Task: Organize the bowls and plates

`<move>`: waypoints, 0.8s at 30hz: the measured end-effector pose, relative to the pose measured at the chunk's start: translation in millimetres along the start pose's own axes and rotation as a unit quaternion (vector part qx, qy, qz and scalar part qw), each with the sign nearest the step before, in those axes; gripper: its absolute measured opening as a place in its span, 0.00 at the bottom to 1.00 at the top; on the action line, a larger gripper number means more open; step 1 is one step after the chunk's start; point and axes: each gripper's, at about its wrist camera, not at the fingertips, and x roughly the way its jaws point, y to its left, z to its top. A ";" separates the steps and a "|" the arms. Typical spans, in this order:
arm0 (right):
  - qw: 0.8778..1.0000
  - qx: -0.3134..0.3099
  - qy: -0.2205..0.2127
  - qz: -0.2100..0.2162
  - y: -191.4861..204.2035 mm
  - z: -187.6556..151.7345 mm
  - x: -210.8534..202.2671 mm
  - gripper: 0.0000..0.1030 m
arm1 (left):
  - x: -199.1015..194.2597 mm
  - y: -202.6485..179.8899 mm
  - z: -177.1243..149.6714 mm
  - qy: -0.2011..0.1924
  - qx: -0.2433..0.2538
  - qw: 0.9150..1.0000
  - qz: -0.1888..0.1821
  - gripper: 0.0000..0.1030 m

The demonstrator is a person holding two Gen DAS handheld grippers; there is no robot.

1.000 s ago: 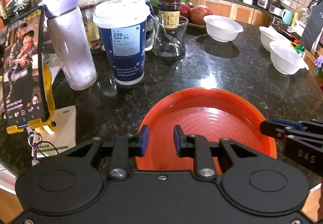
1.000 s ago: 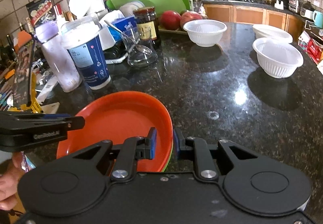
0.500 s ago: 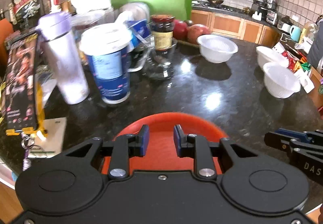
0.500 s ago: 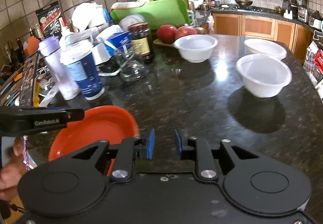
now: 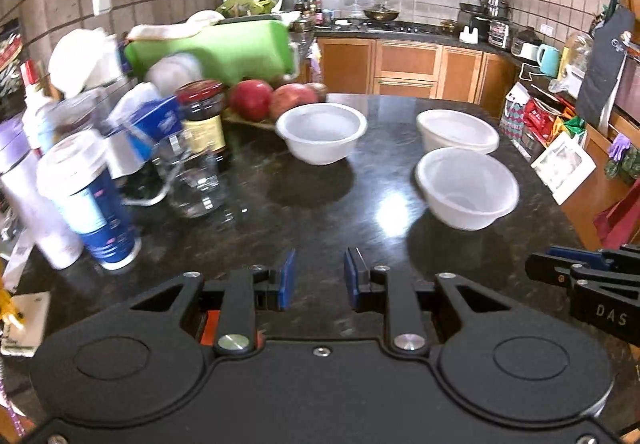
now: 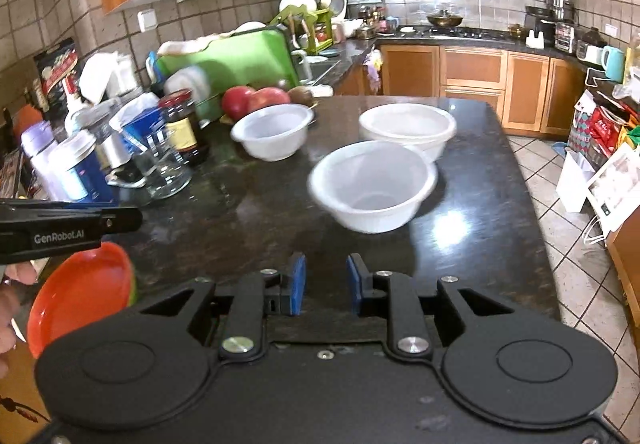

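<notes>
Both grippers hang over the near edge of the dark counter [image 6: 472, 244] with nothing between their pads: the right gripper [image 6: 322, 281] has its blue-padded jaws parted and empty, and the left gripper [image 5: 317, 277] is likewise spread and holds nothing. Three white bowls sit ahead: the nearest bowl [image 6: 372, 190] directly in front of the right gripper, a wider stacked bowl [image 6: 407, 128] just behind it and seemingly touching, and a third bowl [image 6: 273, 134] off to the left beside the red fruit [image 6: 256, 100]. An orange plate stack [image 6: 78, 300] lies at the near left corner, with a green rim peeking out beneath. The likely trouble is the thin, light bowl: a one-sided pinch on its rim could tip it or send it skating over the glossy stone into its neighbour. Reaching for the third bowl risks clipping the glass mug [image 6: 162, 170] or the dark jar [image 6: 182, 124] crowded beside it. Both views are motion-blurred, so exact clearances are hard to judge.
</notes>
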 end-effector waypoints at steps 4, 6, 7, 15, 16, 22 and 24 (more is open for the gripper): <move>0.999 -0.001 -0.030 -0.025 -30.1 8.5 -1.2 0.41 | 13.8 -23.2 10.5 -0.007 0.010 1.000 0.007 0.36; 0.998 0.000 -0.055 -0.039 -43.3 12.9 -2.1 0.43 | 24.0 -33.2 17.4 0.000 0.020 1.000 0.010 0.41; 0.997 -0.001 -0.065 -0.044 -49.6 16.7 -0.8 0.47 | 28.5 -37.3 20.8 0.005 0.023 1.000 0.007 0.41; 0.997 0.017 -0.058 -0.042 -85.1 56.1 26.6 0.48 | 70.8 -55.3 56.3 0.054 0.025 0.998 -0.010 0.41; 0.998 0.020 -0.051 -0.038 -87.6 61.0 31.5 0.48 | 76.5 -56.5 59.2 0.058 0.025 0.998 -0.007 0.41; 0.999 0.025 -0.015 -0.036 -94.1 82.4 64.4 0.40 | 105.2 -64.3 73.9 0.084 0.026 0.996 -0.015 0.41; 0.999 0.022 -0.007 -0.033 -93.5 85.4 73.7 0.39 | 112.0 -66.0 77.2 0.092 0.025 0.995 -0.029 0.41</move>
